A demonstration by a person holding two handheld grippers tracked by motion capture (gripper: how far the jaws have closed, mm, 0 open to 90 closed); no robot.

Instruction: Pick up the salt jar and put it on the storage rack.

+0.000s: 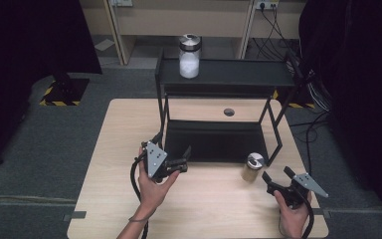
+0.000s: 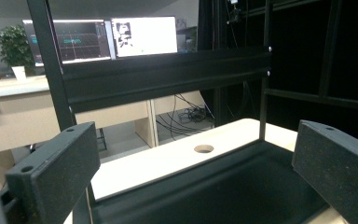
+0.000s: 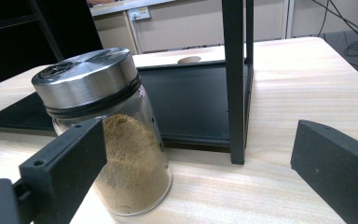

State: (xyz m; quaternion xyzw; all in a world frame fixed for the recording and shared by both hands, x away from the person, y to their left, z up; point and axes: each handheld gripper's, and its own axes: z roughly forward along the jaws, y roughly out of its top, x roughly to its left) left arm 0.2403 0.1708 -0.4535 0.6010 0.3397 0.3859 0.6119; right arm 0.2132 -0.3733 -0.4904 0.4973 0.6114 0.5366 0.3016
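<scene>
An approach is being made at the lower right of the high view: the right gripper [image 1: 277, 176] is held with its jaws spread wide, empty, just right of the small glass jar of tan powder with a brushed steel lid [image 1: 252, 167]. That jar is seen standing upright on the pale wooden tabletop [image 1: 129, 149], just outside the front right leg of the black metal two-tier rack [image 1: 229, 79]. In the right gripper view the jar [image 3: 116, 140] is caught left of centre, close to the left jaw, not yet between the pair. The left gripper [image 1: 185, 160] is held spread and empty at the lower tray's front left corner. A taller glass jar of white powder [image 1: 189, 56] is already seen on the top shelf. The reach-in looks to be the step in hand; next, the jaws would have to be shifted left around the jar and closed below the lid.
</scene>
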